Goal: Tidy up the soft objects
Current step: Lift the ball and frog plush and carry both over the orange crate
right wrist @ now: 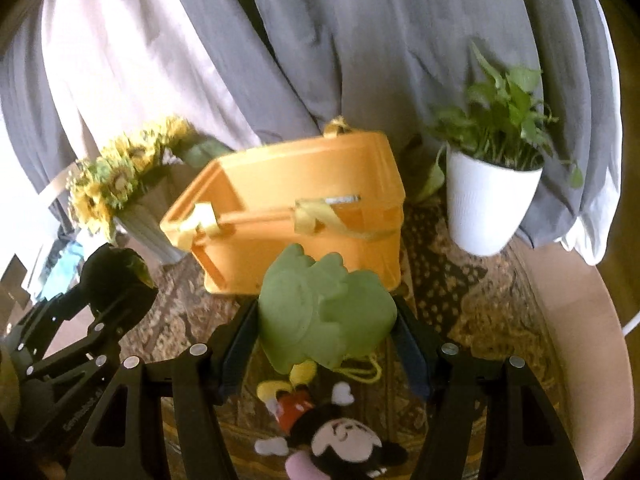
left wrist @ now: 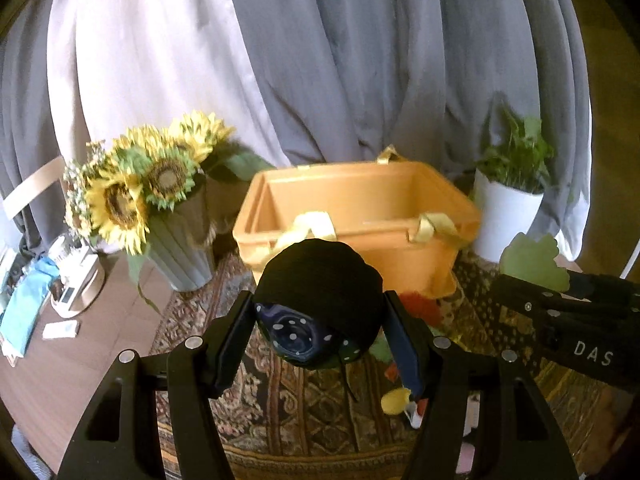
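The left gripper pinches a round black plush toy and the right gripper clamps a green plush toy, both above the patterned rug. The open orange storage bin lies at twelve o'clock from each, its long axis crosswise, neither plainly nearer. A Mickey Mouse plush lies at six o'clock, below the right gripper.
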`<state>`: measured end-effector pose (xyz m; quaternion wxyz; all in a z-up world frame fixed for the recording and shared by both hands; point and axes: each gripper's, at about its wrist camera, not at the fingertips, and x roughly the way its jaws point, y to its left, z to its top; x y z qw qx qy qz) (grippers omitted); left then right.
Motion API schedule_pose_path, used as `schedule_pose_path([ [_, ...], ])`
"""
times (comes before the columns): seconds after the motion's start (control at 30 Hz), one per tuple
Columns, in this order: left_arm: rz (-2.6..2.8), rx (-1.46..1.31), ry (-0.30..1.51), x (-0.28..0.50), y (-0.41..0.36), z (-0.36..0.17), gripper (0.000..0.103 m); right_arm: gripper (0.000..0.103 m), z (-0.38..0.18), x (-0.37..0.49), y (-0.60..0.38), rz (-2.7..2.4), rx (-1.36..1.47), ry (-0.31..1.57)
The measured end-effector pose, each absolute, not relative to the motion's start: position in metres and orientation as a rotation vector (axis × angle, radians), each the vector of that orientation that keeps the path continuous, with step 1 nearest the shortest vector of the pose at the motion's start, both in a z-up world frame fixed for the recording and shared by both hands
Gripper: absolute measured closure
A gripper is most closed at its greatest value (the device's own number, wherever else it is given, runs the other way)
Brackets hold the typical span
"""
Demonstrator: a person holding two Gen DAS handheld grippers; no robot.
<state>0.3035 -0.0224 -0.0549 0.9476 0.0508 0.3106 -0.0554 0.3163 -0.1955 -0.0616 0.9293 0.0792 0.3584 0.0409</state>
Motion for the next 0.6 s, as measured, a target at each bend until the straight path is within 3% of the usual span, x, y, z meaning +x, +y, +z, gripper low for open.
schedule_pose_path([
  [0.6,-0.125,0.078,0.482,0.32,-0.018,-0.006,0.04,0.038,-0.017,0.342,-0.198,0.102,0.178,0.593],
])
